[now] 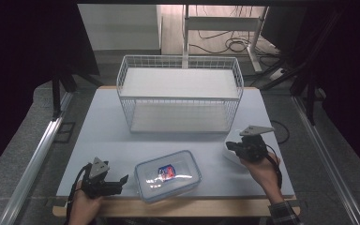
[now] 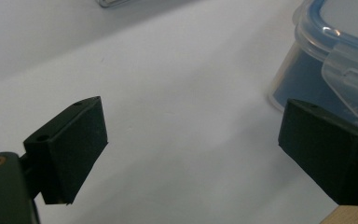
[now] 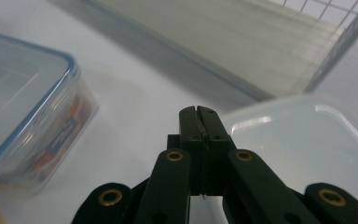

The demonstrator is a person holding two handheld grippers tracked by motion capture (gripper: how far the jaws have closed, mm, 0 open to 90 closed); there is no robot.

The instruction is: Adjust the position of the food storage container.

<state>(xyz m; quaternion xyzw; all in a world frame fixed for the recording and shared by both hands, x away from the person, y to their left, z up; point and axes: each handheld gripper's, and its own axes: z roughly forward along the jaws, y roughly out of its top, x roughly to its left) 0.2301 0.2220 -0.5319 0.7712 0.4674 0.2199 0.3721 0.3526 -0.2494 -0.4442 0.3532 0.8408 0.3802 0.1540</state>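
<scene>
A clear lidded box (image 1: 168, 176) with a blue-rimmed lid and a red and blue packet inside sits near the table's front edge. It also shows at the right of the left gripper view, clear box (image 2: 326, 51), and at the left of the right gripper view, clear box (image 3: 23, 121). My left gripper (image 1: 122, 182) rests just left of it, open, with nothing between its jaws; left gripper (image 2: 193, 126). My right gripper (image 1: 229, 146) is shut, its tips (image 3: 199, 113) at the near edge of a white translucent tub (image 1: 230, 157), tub (image 3: 307, 140). I see nothing held between its jaws.
A white wire basket (image 1: 178, 99) with a pale liner stands at the back middle of the white table (image 1: 103, 131); its front wall shows ahead of the right gripper, basket (image 3: 340, 23). The wooden table edge (image 1: 178, 208) lies at the front. Cables and a stand are on the floor beyond.
</scene>
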